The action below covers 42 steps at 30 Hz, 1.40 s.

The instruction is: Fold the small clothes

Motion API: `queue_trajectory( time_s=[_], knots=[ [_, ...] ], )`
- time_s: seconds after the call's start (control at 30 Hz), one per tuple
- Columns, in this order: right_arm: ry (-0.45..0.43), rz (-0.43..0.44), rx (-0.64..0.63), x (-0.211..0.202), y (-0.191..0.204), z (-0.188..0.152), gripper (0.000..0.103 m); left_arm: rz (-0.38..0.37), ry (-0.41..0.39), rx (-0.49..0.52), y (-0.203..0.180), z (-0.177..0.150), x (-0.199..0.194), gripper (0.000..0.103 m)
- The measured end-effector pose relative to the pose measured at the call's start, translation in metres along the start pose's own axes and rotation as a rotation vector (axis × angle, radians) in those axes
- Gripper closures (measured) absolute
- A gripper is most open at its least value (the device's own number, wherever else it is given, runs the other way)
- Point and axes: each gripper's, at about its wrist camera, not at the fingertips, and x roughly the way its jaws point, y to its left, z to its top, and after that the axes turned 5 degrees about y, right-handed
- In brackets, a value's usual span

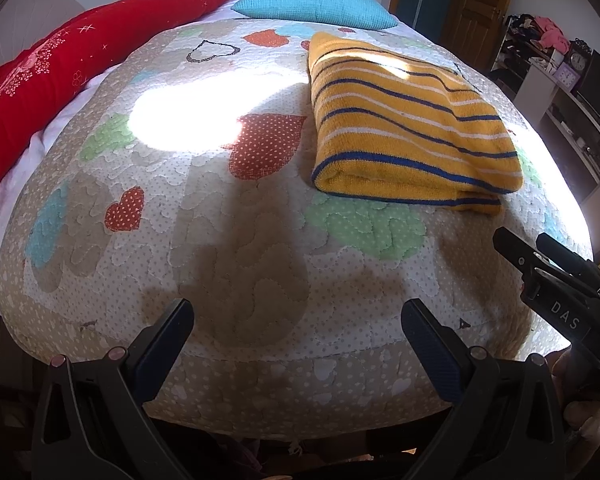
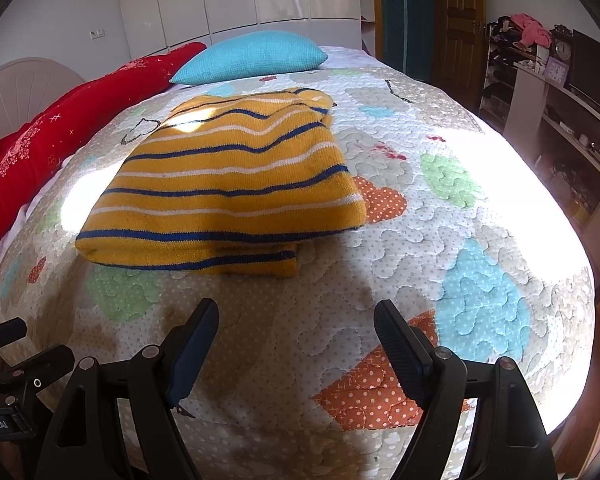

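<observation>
Yellow knitted sweater with blue and white stripes (image 2: 228,184) is lying on the quilted patchwork bedspread with hearts and dots (image 2: 460,240), already folded into a chunky rectangle, with a lower layer sticking out at the near edge. Looks soft, thick and light to me, so it'll sag and slide apart if you pinch one layer only. I'd take it at the near folded edge, all layers together, one corner each side. Left gripper (image 1: 298,344) and right gripper (image 2: 296,340) both hang spread wide with nothing in them, over the bed edge, short of the sweater.
</observation>
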Motion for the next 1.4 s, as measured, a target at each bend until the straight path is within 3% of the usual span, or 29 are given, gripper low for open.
queue_trajectory(
  time_s=[1.4],
  knots=[
    [-0.006, 0.012, 0.004, -0.0007, -0.0014, 0.0009, 0.017, -0.029, -0.04, 0.001, -0.0037, 0.0008, -0.008, 0.0]
  ],
)
